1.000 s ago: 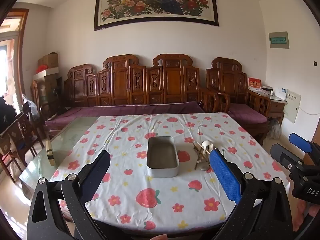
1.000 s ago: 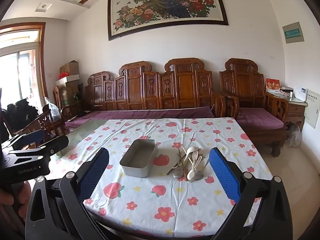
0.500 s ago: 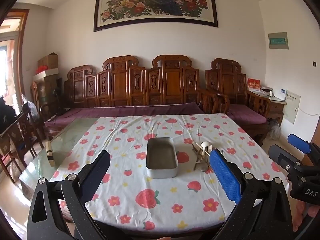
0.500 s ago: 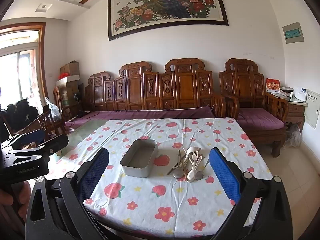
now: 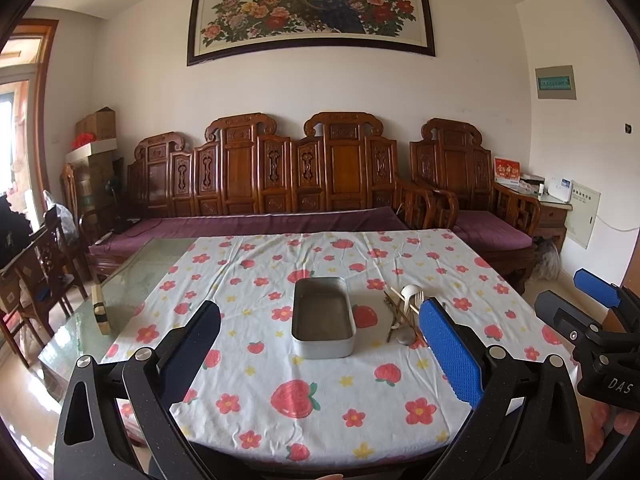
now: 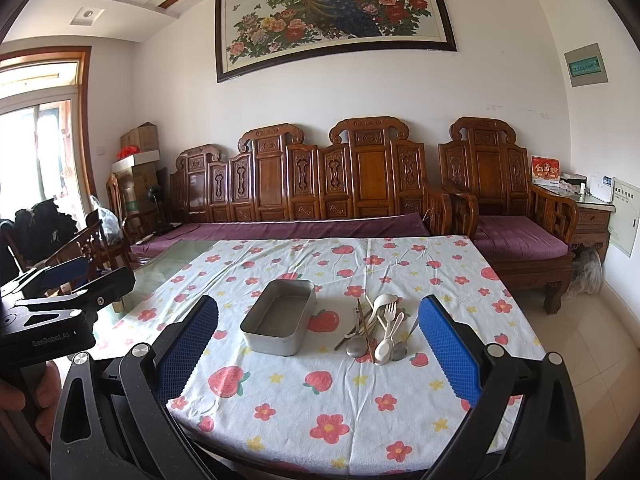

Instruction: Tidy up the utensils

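Observation:
An empty grey metal tin (image 5: 323, 322) (image 6: 280, 322) stands mid-table on a flower-and-strawberry cloth (image 5: 304, 396) (image 6: 320, 392). Just right of it lies a loose pile of utensils (image 6: 376, 328) (image 5: 404, 316): cream plastic spoons and a fork, metal spoons, wooden chopsticks. My left gripper (image 5: 320, 344) is open, held back above the near table edge, with the tin seen between its fingers. My right gripper (image 6: 318, 340) is open too, well short of the pile and holding nothing. Each gripper shows at the side of the other's view: the right gripper (image 5: 592, 316), the left gripper (image 6: 56, 304).
A small wooden block (image 5: 100, 312) stands on the bare glass tabletop (image 5: 136, 280) left of the cloth. A carved wooden sofa (image 5: 280, 184) with purple cushions runs behind the table, an armchair (image 6: 516, 216) at right, dark chairs (image 5: 36, 272) at left. A hand (image 6: 24, 400) grips the left handle.
Both views have crept slightly; the table sits marginally lower and farther in the left view. Both grippers stay open and nothing on the table has moved.

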A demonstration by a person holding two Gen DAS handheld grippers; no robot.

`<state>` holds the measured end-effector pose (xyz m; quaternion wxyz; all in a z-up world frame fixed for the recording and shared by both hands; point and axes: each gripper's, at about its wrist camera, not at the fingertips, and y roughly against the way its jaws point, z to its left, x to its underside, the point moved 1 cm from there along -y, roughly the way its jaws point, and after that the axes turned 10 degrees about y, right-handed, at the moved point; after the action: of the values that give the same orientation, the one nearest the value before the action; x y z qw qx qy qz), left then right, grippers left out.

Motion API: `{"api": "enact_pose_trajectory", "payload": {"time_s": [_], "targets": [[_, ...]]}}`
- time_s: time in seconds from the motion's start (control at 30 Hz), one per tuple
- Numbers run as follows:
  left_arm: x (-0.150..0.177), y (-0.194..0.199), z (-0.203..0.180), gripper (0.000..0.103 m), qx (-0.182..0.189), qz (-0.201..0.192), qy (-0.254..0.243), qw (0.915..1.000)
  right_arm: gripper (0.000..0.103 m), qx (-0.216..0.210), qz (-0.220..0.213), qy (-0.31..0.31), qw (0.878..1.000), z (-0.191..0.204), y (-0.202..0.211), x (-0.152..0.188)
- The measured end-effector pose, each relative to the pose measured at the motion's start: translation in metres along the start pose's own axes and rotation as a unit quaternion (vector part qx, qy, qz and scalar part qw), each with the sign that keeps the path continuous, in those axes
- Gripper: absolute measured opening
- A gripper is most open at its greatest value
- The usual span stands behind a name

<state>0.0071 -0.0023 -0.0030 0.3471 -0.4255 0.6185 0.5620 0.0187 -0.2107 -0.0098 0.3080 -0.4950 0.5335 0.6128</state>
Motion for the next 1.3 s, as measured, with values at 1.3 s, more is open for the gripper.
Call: {"api": "enact_pose_trajectory", "payload": {"time_s": [1.3], "targets": [[-0.031, 0.012, -0.009, 0.097, 0.001, -0.008, -0.001, 1.0, 0.1, 0.0, -0.001, -0.001, 1.0, -0.003, 0.001, 0.0]]}}
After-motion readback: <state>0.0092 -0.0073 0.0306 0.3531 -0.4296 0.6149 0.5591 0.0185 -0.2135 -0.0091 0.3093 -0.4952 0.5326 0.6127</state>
